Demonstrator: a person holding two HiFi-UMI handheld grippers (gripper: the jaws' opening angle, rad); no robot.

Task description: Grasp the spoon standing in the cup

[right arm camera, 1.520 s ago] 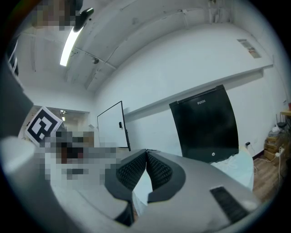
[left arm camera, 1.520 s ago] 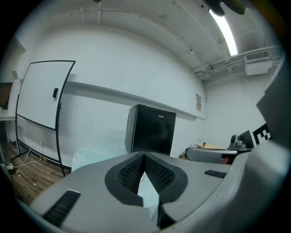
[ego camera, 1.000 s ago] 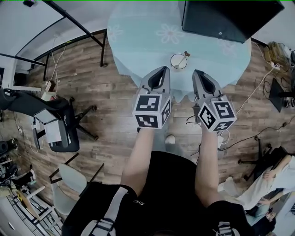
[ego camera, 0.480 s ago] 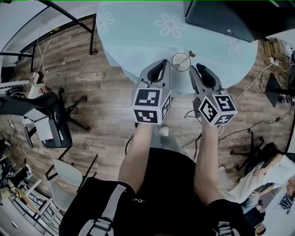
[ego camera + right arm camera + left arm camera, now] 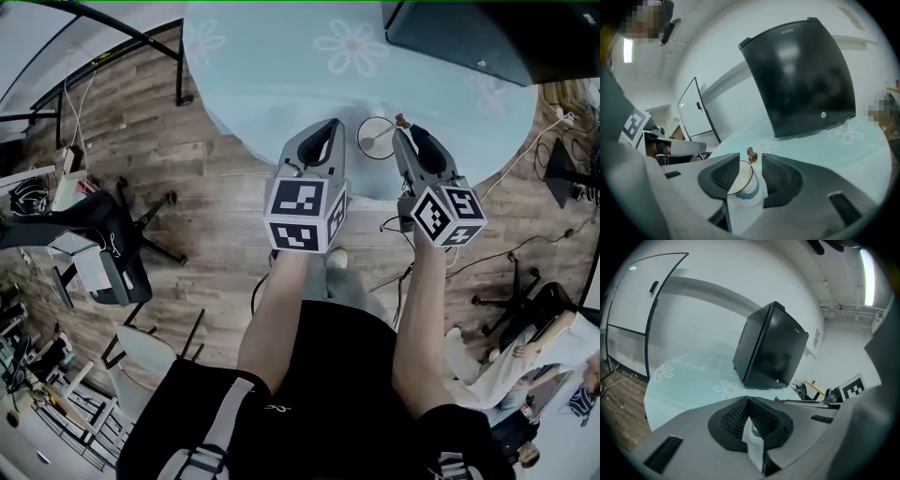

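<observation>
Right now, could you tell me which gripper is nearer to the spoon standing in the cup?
The right gripper: its opening jaws flank the spoon near its top, not pressing it. The left gripper, shut, hangs left of the cup, apart from it.

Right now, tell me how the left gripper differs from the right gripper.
The left gripper has its fingers together, empty; the right gripper has its fingers opening, with the cup and the spoon handle between them. The left gripper sits beside the cup; the right gripper points straight at it. Both hover at the table near edge.
</observation>
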